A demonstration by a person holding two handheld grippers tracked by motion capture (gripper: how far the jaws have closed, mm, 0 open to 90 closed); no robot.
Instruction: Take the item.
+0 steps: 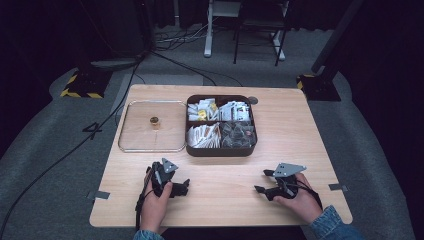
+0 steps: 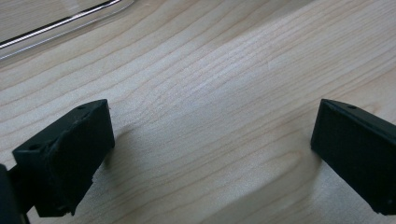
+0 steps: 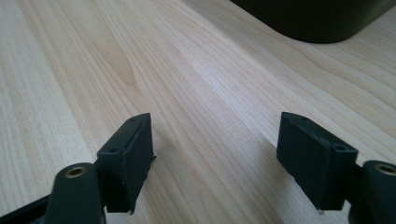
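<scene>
A dark brown box with four compartments of packets stands at the table's middle back. To its left lies a clear square lid with a small brass knob. My left gripper rests on the wood near the front left, open, jaws empty. My right gripper rests at the front right, open, nothing between its jaws. The lid's edge crosses the top left of the left gripper view. The box's dark wall sits at the top right of the right gripper view.
The wooden table has bare wood between the two grippers and in front of the box. A small grey disc lies behind the box. Tape marks sit at the table's side edges. Cables and stands are on the floor beyond.
</scene>
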